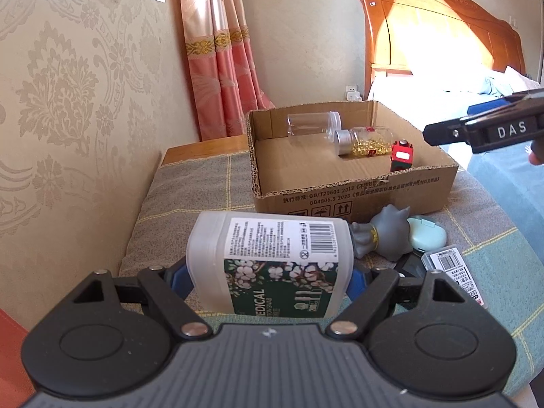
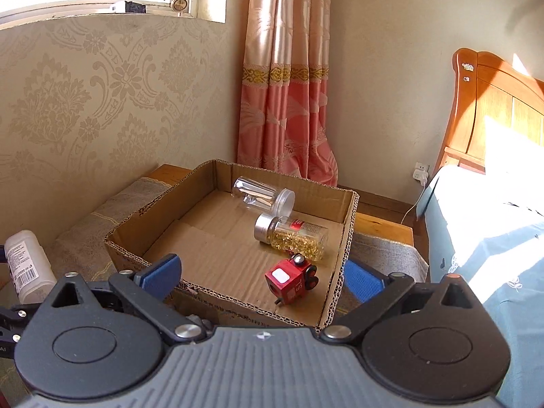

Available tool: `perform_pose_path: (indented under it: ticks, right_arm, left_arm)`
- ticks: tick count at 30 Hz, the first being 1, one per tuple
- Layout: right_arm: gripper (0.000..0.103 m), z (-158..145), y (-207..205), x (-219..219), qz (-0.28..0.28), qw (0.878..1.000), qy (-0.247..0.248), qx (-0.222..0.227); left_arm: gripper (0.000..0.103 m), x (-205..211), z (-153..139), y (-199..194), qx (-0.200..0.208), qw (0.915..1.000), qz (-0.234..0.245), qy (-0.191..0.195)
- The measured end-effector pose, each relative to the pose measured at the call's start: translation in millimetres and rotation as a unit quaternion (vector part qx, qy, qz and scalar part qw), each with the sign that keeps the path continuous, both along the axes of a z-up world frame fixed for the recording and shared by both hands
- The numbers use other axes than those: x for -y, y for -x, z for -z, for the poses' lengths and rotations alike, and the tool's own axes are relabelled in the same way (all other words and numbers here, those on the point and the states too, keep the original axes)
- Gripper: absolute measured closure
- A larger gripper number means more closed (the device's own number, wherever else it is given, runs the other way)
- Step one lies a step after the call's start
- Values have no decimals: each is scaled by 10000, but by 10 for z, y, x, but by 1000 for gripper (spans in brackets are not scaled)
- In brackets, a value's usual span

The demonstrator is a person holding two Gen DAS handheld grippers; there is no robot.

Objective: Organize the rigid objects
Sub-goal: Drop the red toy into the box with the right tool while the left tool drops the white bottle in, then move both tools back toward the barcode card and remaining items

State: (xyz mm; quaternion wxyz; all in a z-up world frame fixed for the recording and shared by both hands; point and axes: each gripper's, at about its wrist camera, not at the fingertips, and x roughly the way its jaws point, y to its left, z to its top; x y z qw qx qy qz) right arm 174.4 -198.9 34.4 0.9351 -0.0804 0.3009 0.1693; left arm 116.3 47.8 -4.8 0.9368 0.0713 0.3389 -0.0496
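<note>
My left gripper (image 1: 268, 273) is shut on a white cotton-swab container (image 1: 272, 248) with a green flowered label, held on its side above the checked cloth. The same container shows at the left edge of the right wrist view (image 2: 27, 265). Beyond it stands an open cardboard box (image 1: 357, 197) holding an empty clear jar (image 1: 312, 124), a jar of gold bits (image 1: 367, 142) and a red toy engine (image 1: 401, 156). My right gripper (image 2: 261, 275) is open above the box's near wall (image 2: 238, 309), with nothing between its pads. The red toy engine (image 2: 289, 278) lies on the box floor just beyond them.
A grey cat figurine (image 1: 387, 238), a mint-green case (image 1: 428, 234) and a small labelled clear box (image 1: 452, 268) lie on the cloth in front of the carton. A patterned wall is at the left, a pink curtain (image 2: 282, 102) behind, and a bed with a wooden headboard (image 1: 442, 34) at the right.
</note>
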Motion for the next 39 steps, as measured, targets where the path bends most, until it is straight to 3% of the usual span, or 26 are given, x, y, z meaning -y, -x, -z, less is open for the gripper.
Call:
perform_pose_path:
  ticks: [11, 17, 27, 30, 39]
  right_arm:
    - [0, 131, 452, 127, 406, 9979, -288, -420]
    - [0, 97, 592, 164, 462, 9981, -301, -292]
    - [0, 89, 643, 382, 697, 9963, -440, -252]
    - [0, 105, 629, 435, 776, 9955, -470, -289]
    - [0, 191, 565, 522, 949, 9930, -554, -435]
  left_arm:
    - [20, 174, -285, -317, 288, 9995, 86, 53]
    - [20, 392, -418, -808, 262, 9995, 192, 24]
    - [20, 644, -396, -1670, -82, 9999, 84, -75]
    - [9, 679, -351, -1884, -93, 9999, -96, -94]
    - [7, 578, -332, -1736, -71, 9999, -102, 26]
